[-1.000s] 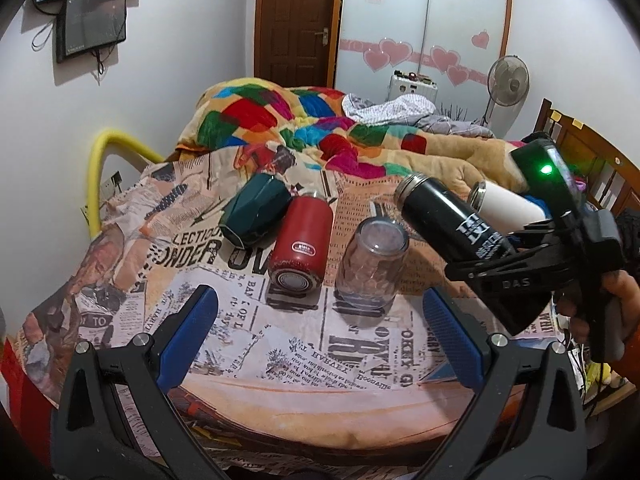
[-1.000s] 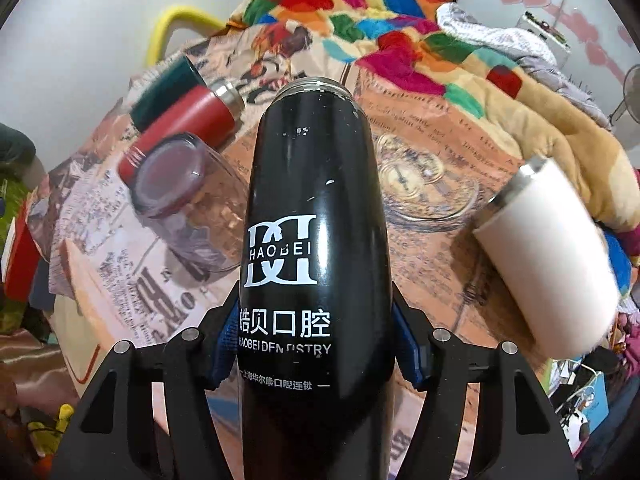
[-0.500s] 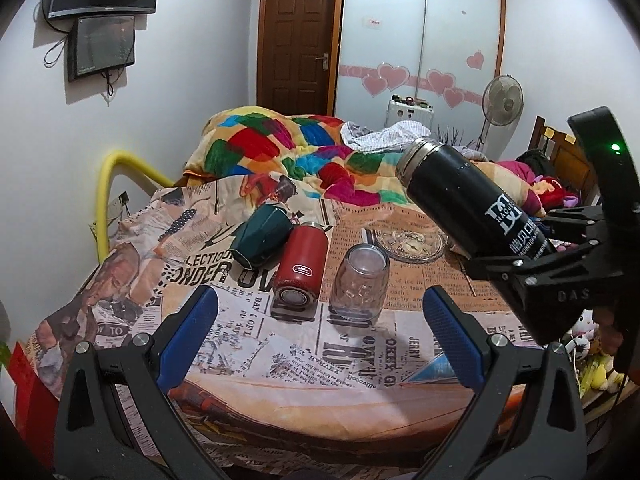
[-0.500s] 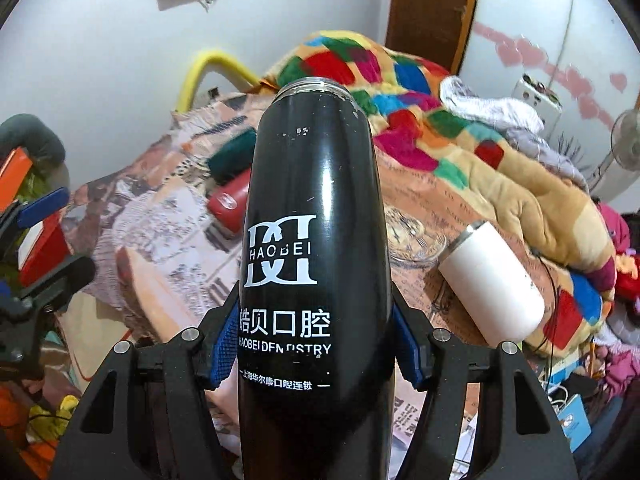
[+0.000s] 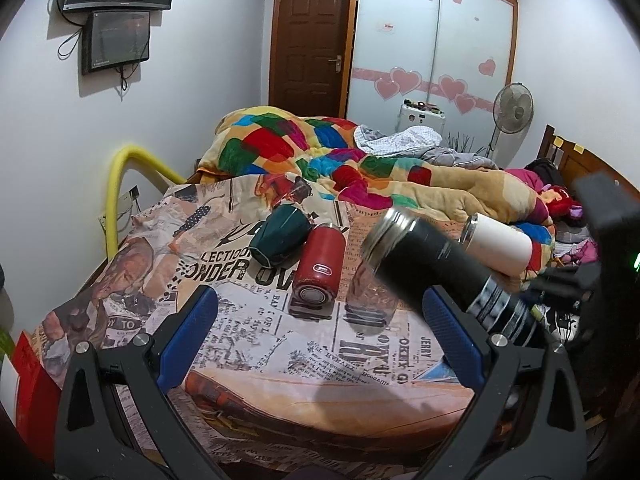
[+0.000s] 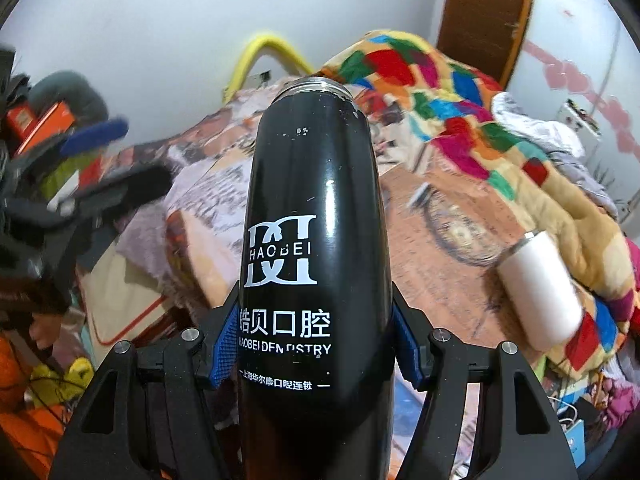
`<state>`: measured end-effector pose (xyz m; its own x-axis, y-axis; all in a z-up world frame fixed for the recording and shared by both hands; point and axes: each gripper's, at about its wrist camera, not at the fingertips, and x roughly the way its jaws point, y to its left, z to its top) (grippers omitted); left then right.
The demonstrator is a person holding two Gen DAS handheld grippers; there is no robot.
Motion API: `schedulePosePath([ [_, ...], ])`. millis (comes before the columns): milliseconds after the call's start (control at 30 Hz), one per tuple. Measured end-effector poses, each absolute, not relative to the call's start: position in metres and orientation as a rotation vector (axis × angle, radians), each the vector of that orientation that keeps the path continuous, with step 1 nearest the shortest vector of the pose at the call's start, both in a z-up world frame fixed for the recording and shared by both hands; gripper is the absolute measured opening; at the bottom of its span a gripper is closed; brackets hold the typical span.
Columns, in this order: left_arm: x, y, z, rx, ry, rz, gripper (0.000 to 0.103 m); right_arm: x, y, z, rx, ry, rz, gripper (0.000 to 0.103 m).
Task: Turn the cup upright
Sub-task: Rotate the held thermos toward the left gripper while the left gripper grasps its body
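The right gripper [image 6: 316,344] pinches a black HAOBEI flask [image 6: 316,216] between its blue pads, held tilted above the bed, rim pointing away. The left gripper [image 5: 320,336] is spread, holding nothing. Ahead of its fingers, on a newspaper-print sheet [image 5: 248,340], lie four more vessels: green cup [image 5: 280,234], red flask [image 5: 320,266], upside-down clear glass [image 5: 370,298], white tumbler [image 5: 500,242]. Contents can't be told.

Black cup [image 6: 316,208] glossy (metal rim); bedsheet [image 5: 260,344] cloth.
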<state>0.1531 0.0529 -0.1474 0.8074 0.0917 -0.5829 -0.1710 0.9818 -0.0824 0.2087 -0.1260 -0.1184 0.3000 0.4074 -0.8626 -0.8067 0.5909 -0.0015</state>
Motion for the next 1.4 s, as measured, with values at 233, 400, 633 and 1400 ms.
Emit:
schedulePosePath([
  [233,0.161,0.058,-0.163,-0.14,0.661,0.151,0.103,0.217,-0.112,-0.175,-0.517,1.092,0.882,0.062],
  [400,0.17,0.065,-0.179,-0.157,0.707,0.153,0.103,0.229,-0.108,-0.205,-0.524,1.162,0.873,0.062],
  [633,0.183,0.072,-0.206,-0.21,0.798,0.148,0.103,0.225,-0.106,-0.221,-0.553,1.197,0.855,0.062],
  [1400,0.213,0.049,-0.254,-0.467,1.014,0.021,0.099,0.196,-0.16,-0.163,-0.438,1.059,0.744,0.062],
])
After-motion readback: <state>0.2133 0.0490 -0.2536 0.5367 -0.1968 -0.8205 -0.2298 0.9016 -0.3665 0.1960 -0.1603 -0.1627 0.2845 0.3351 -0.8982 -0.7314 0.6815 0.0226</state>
